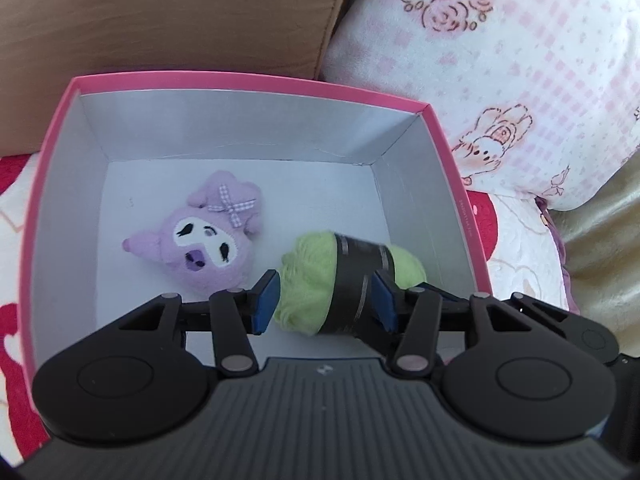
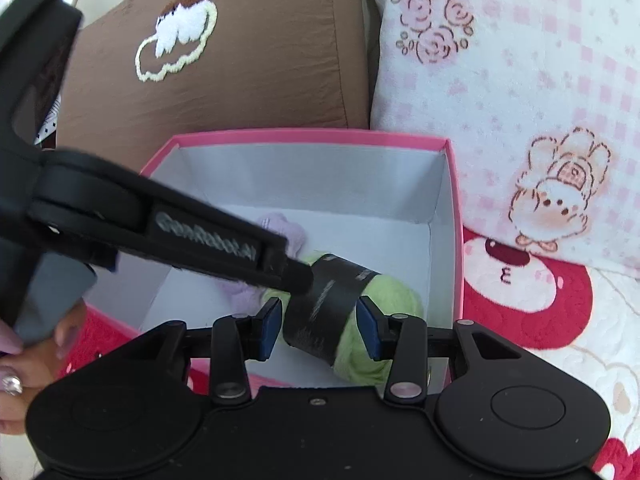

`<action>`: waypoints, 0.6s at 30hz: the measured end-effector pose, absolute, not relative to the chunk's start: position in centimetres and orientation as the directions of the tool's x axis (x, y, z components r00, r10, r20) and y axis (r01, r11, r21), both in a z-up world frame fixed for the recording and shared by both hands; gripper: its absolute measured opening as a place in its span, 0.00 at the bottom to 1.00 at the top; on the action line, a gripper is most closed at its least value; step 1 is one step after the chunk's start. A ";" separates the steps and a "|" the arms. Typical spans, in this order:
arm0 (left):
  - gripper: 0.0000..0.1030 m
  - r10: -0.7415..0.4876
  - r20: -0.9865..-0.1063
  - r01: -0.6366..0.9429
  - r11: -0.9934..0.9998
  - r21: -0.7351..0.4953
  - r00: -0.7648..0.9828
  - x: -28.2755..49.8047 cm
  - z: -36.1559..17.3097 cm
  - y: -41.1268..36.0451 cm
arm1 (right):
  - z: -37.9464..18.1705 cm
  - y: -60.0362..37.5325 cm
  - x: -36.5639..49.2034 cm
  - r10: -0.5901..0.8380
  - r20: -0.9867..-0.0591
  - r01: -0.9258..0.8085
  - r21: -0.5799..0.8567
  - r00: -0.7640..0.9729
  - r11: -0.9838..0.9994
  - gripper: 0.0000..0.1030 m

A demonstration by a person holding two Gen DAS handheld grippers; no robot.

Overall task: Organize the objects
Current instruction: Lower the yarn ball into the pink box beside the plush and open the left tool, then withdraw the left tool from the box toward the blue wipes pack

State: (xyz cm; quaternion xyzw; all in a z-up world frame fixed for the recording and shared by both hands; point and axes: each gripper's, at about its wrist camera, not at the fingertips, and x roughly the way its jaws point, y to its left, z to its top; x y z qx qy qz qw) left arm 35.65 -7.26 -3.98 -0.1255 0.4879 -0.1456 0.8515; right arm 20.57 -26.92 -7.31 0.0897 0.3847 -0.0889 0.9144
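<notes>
While both pairs of fingers stand spread around the green yarn skein [image 1: 348, 280], neither visibly pinching it, the release should be judged finished only once the pads clear the wool on withdrawal. The left gripper [image 1: 324, 300] and right gripper [image 2: 320, 328] each bracket its black paper band. It lies in the pink box [image 1: 52, 160], beside the purple plush toy [image 1: 204, 240].

Brown embroidered cushion [image 2: 248, 64] beside pink checked bunny-print pillow [image 2: 520, 92], red-patterned blanket [image 2: 560, 304] beneath.
</notes>
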 end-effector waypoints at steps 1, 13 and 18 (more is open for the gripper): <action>0.48 -0.370 -0.794 0.122 0.926 -0.357 0.483 35.4 -3.8 -7.1 | -7.3 -27.3 20.4 -0.093 -0.723 0.240 0.103 0.684 0.965 0.45; 0.48 -0.335 -0.799 0.133 0.941 -0.312 0.499 31.4 -0.9 -4.9 | -4.9 -25.9 17.4 -0.038 -0.700 0.231 0.183 0.713 0.956 0.45; 0.48 -0.323 -0.799 0.172 0.946 -0.274 0.507 28.9 1.9 -4.1 | -2.3 -24.6 15.3 -0.044 -0.704 0.239 0.182 0.709 0.954 0.45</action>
